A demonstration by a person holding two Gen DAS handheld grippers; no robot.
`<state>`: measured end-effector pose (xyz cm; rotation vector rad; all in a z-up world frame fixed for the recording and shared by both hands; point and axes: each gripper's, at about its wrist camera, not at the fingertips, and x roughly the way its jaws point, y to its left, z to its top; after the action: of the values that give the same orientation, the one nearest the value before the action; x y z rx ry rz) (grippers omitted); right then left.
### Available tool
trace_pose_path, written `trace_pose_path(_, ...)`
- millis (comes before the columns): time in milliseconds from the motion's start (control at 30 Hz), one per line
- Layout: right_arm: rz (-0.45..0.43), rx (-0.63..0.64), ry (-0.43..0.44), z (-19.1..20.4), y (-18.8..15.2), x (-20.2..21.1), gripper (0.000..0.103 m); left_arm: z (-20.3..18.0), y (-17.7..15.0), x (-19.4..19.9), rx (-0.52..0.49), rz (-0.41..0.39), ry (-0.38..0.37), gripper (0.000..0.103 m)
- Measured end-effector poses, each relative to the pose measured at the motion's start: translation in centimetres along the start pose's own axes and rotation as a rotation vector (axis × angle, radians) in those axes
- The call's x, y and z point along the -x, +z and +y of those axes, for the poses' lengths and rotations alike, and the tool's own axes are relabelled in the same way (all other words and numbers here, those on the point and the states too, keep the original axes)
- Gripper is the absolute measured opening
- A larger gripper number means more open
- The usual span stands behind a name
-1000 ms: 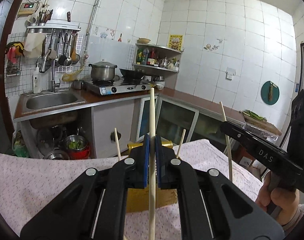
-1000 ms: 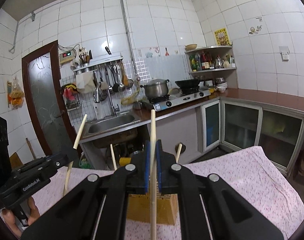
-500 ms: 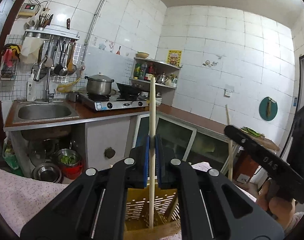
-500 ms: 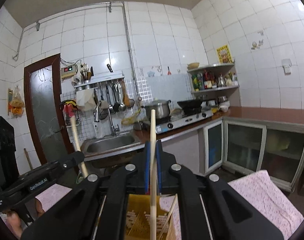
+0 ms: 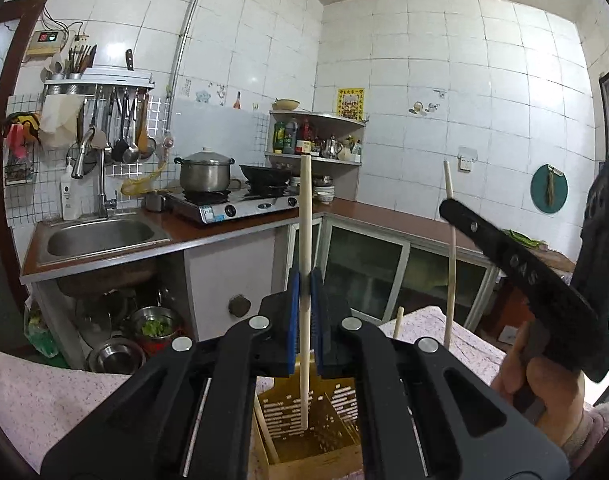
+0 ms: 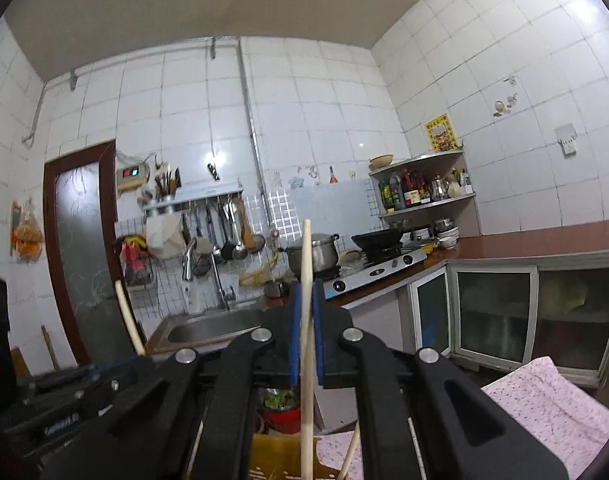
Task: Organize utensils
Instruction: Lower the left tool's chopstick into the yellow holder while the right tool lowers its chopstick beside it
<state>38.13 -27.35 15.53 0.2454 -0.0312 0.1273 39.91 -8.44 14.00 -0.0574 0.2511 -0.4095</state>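
A pink patterned cloth (image 5: 44, 396) covers the table in a white-tiled kitchen with a sink (image 5: 98, 236) and stove (image 5: 240, 204). The left gripper (image 5: 305, 320) clamps one chopstick (image 5: 305, 240) upright, its lower end inside the yellow slotted holder (image 5: 324, 412). The right gripper (image 6: 306, 336) pinches another chopstick (image 6: 307, 264) above that holder (image 6: 280, 456).

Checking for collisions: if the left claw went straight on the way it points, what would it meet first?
The way looks free nearby; beyond the left claw, shut on a chopstick, the counter cabinet seems first, though depth is unclear.
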Motion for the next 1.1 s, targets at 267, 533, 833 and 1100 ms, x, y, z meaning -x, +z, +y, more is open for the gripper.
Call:
trace_pose_path(267, -0.065, 0.033, -0.004, 0.8, -1.4, -0.3, 0.006, 0.6, -1.6, -0.2, -0.009, 0.020, 0.009, 0.004)
trace_pose_path(533, -0.022, 0.102, -0.007, 0.4, -4.7, -1.3, 0.006, 1.9, -4.4, -1.1, 0.011, 0.073, 0.016, 0.004)
trace_pose_path(833, 0.086, 0.125, -0.016, -0.6, -8.1, 0.3, 0.006, 2.4, -7.2, -1.1, 0.031, 0.117, 0.034, 0.004)
trace_pose_path(1100, 0.218, 0.131, -0.030, -1.2, -9.1, 2.0, 0.007, 2.6, -8.7, -0.4, 0.085, 0.175, 0.047, 0.005)
